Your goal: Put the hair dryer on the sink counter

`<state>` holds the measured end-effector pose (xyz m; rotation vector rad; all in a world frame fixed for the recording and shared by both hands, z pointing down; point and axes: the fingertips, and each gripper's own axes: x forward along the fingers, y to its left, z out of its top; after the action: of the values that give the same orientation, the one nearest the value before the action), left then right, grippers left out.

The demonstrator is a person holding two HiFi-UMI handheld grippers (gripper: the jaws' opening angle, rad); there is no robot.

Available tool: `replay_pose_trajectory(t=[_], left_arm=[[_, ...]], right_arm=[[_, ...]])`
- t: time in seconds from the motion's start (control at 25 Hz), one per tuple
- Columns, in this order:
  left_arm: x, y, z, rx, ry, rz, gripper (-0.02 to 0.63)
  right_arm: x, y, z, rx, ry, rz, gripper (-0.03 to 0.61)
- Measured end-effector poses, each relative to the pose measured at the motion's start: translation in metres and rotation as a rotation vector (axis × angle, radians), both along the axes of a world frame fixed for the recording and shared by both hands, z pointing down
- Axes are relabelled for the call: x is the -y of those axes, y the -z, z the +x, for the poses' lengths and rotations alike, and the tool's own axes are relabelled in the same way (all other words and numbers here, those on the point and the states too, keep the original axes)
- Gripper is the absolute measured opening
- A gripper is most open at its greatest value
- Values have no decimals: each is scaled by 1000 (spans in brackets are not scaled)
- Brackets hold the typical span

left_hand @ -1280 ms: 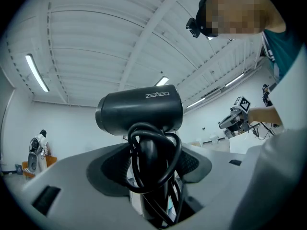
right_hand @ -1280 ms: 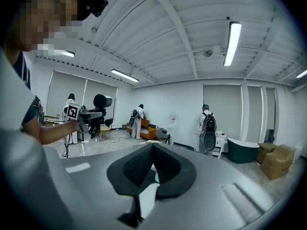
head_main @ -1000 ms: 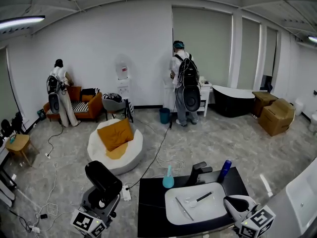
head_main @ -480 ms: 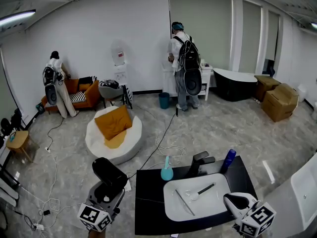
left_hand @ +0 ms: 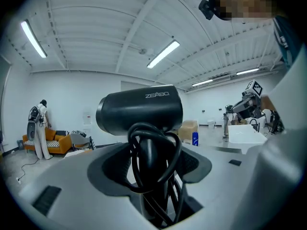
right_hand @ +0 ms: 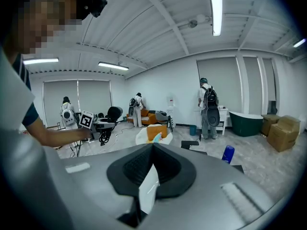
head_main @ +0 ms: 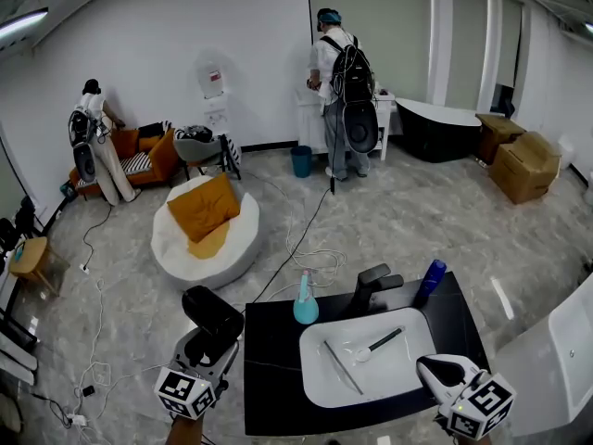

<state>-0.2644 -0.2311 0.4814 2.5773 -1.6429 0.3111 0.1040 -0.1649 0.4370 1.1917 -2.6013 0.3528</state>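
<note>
The desk (head_main: pixel 274 378) sits at three o'clock from the dryer (head_main: pixel 213 310) that the left gripper (head_main: pixel 208 343) clamps; its looped cord (left_hand: pixel 154 169) may snag. Right gripper (head_main: pixel 435 371): clenched, empty.

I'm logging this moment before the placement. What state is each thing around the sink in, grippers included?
hair dryer: held off the counter, to its left, cord wound round its handle
left gripper: jaws shut on the hair dryer's handle
right gripper: jaws shut, empty
sink counter: hair dryer not yet on it
teal bottle: upright
blue bottle: upright
faucet: no running water visible
</note>
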Motion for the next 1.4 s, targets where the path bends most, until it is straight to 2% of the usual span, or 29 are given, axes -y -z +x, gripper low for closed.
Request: replay_pose_trajectory(t=[0.76, 1.4], left_arm=[[72, -119, 20, 41, 10, -176, 270], [102, -206, 25, 66, 28, -323, 270]], right_arm=[[37, -72, 25, 15, -30, -84, 11], [50, -114, 34, 29, -47, -139, 11]])
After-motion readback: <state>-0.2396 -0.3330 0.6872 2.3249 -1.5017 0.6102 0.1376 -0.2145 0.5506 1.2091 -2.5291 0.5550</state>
